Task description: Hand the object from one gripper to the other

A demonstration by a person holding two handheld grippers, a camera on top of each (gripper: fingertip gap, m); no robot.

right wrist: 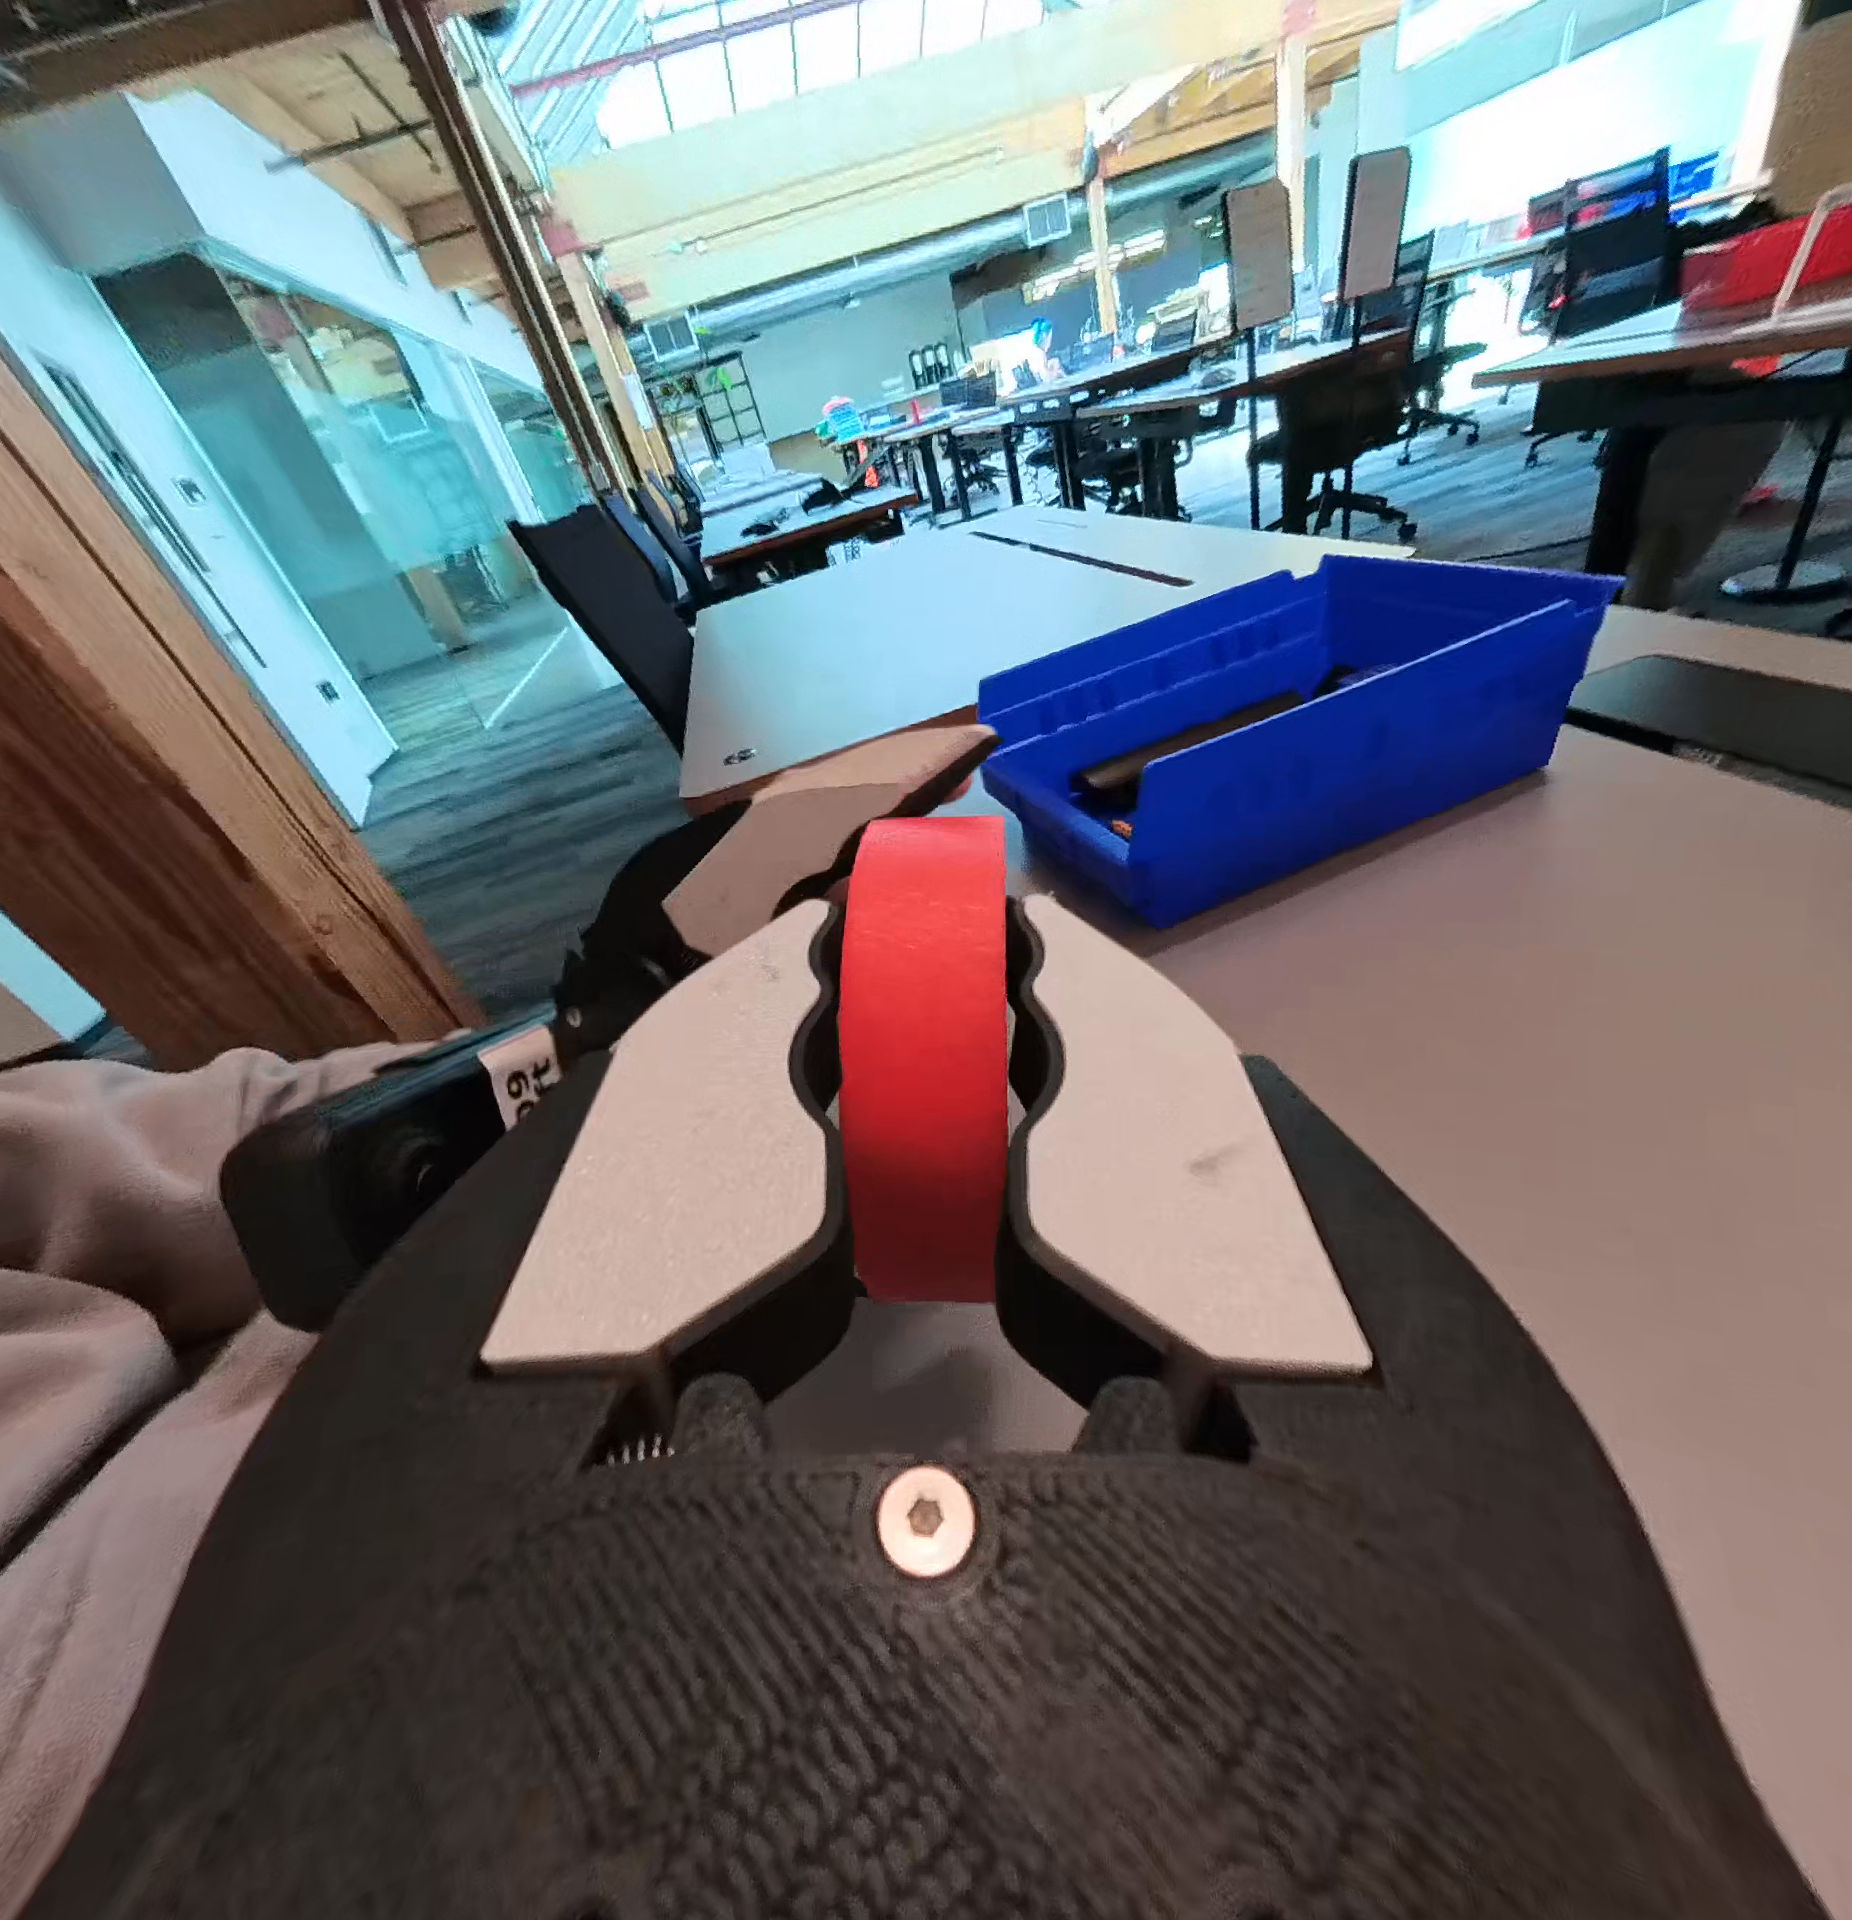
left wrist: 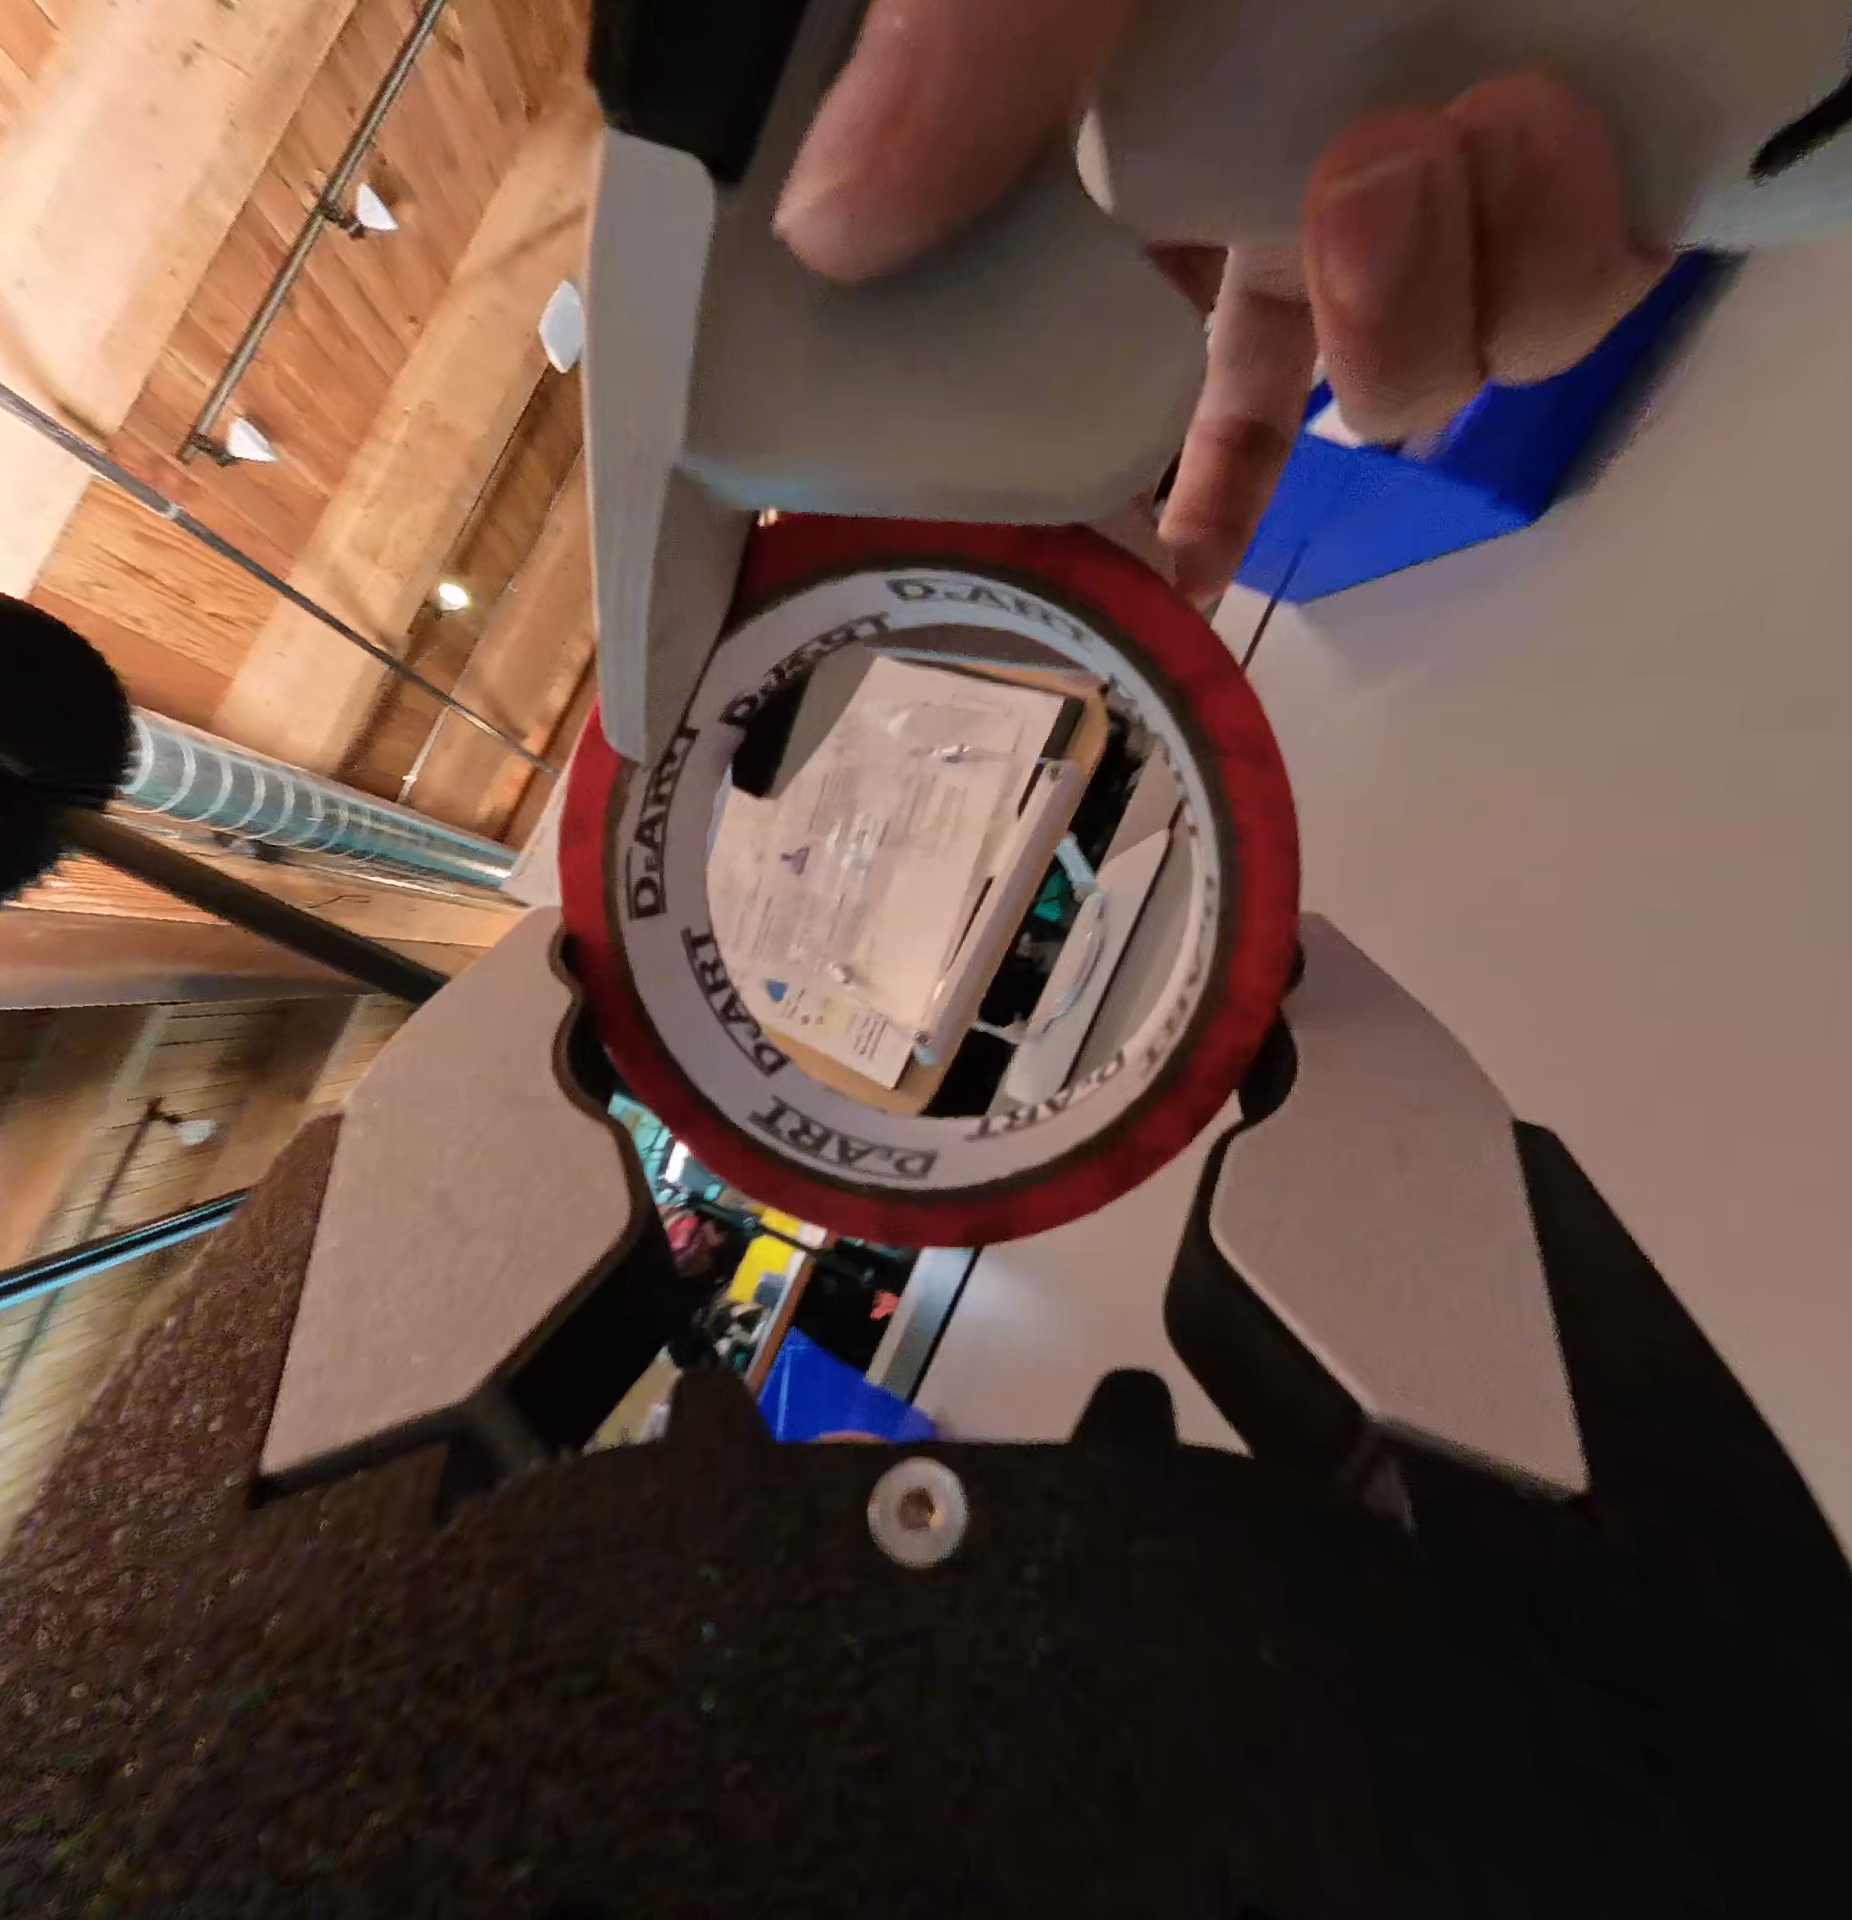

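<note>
A red tape roll [left wrist: 1254, 790] with a white printed core hangs in the air above the table. My left gripper [left wrist: 927, 935] is closed across the roll's diameter, with both notched pads against its outer rim. My right gripper [right wrist: 922, 935] is shut on the same roll [right wrist: 922, 1039], with its pads pressed on the roll's two flat sides. In the left wrist view, a hand holds the right gripper as it comes in from the top, and one of its grey fingers [left wrist: 641, 468] lies over the roll's face. One left finger [right wrist: 828, 821] shows behind the roll in the right wrist view.
A blue plastic bin [right wrist: 1265, 748] with dark objects inside stands on the light grey table [right wrist: 1524, 1039] just beyond the roll; it also shows in the left wrist view [left wrist: 1421, 499]. A wooden post [right wrist: 174, 831] stands to the left. Desks and chairs fill the room behind.
</note>
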